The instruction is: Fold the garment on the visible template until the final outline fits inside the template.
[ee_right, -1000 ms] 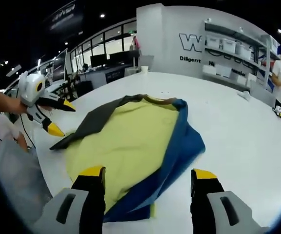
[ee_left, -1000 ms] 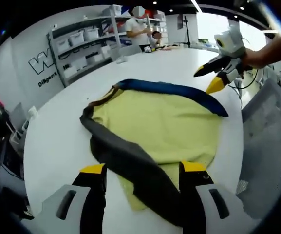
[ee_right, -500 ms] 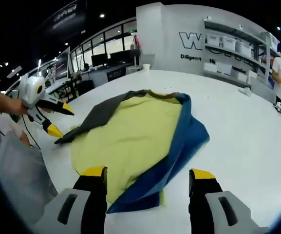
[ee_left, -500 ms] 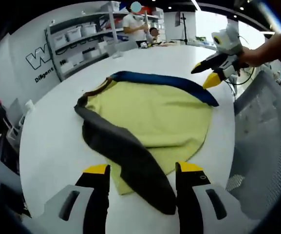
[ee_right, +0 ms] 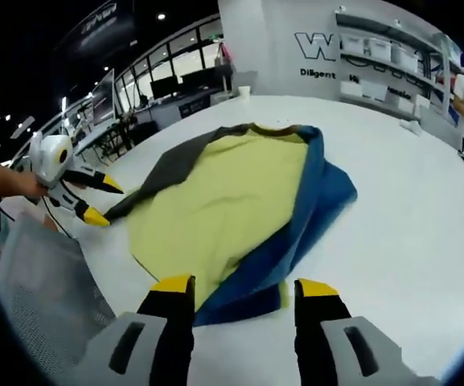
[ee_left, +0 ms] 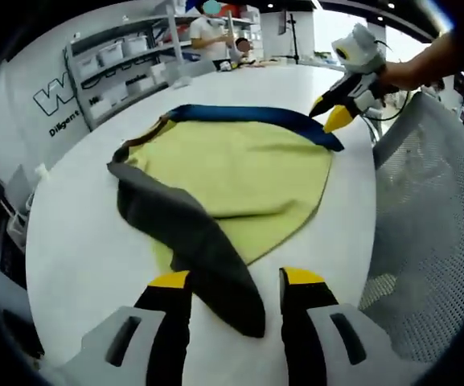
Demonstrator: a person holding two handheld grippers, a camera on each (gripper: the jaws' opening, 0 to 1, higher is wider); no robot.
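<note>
**Garment spread on the counter, both grippers hovering at its edges**

Garment (ee_left: 240, 169) first: a yellow-green top with one dark grey sleeve and one blue sleeve, lying flat on the white counter (ee_left: 79, 241). And the left gripper (ee_left: 236, 281) hangs low over the near end of it, jaws spread apart with nothing between them, the tip of the grey sleeve (ee_left: 199, 241) running down right into the gap between its yellow-tipped fingers. Over on the other side, the right gripper (ee_right: 244, 289) sits with its jaws also parted and empty, poised just above the lower end of the blue sleeve (ee_right: 304, 217), where the yellow hem pokes out beside it.

From the left gripper view you can pick out the right gripper across the cloth, held in a person's hand (ee_left: 400, 72), its two dark jaws with yellow tips splayed near the far end of the blue sleeve. Swing to the right gripper view and the left one shows at the left, jaws apart, tips close to the end of the grey sleeve.

Beyond the counter's edge, a grey mesh chair back (ee_left: 433, 233). Further out, shelving with white bins (ee_right: 392, 36) along a wall with dark lettering.
</note>
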